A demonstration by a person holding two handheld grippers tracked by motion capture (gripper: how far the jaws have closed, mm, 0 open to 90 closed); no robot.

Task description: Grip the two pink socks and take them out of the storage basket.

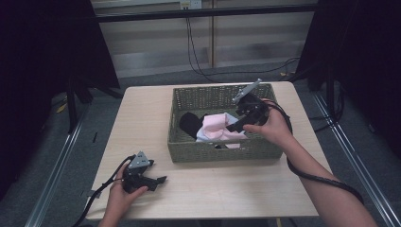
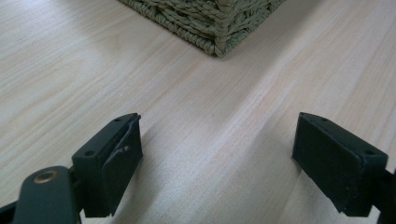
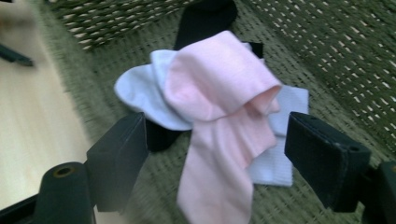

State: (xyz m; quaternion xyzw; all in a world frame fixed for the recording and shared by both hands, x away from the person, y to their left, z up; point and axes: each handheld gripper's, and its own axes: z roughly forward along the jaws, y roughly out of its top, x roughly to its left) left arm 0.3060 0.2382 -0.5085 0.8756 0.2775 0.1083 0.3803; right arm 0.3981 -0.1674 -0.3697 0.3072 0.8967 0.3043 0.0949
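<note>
A green woven basket (image 1: 189, 97) stands on the wooden table (image 1: 142, 118). Inside it lie a pink sock (image 1: 213, 124) (image 3: 219, 88), a pale blue-white sock (image 3: 140, 95) under it, and a black sock (image 1: 190, 123) (image 3: 203, 18). My right gripper (image 1: 236, 126) (image 3: 212, 154) hovers open over the basket, its jaws either side of the pink sock and apart from it. Near the table's front left my left gripper (image 1: 163, 180) (image 2: 217, 158) rests low over bare wood, open and holding nothing. A basket corner (image 2: 219, 28) lies ahead of it.
Black cables (image 1: 198, 52) run across the floor behind the table. Dark curtains hang at both sides. A metal rail (image 1: 56, 161) runs along the floor at the left. Bare tabletop lies left of and in front of the basket.
</note>
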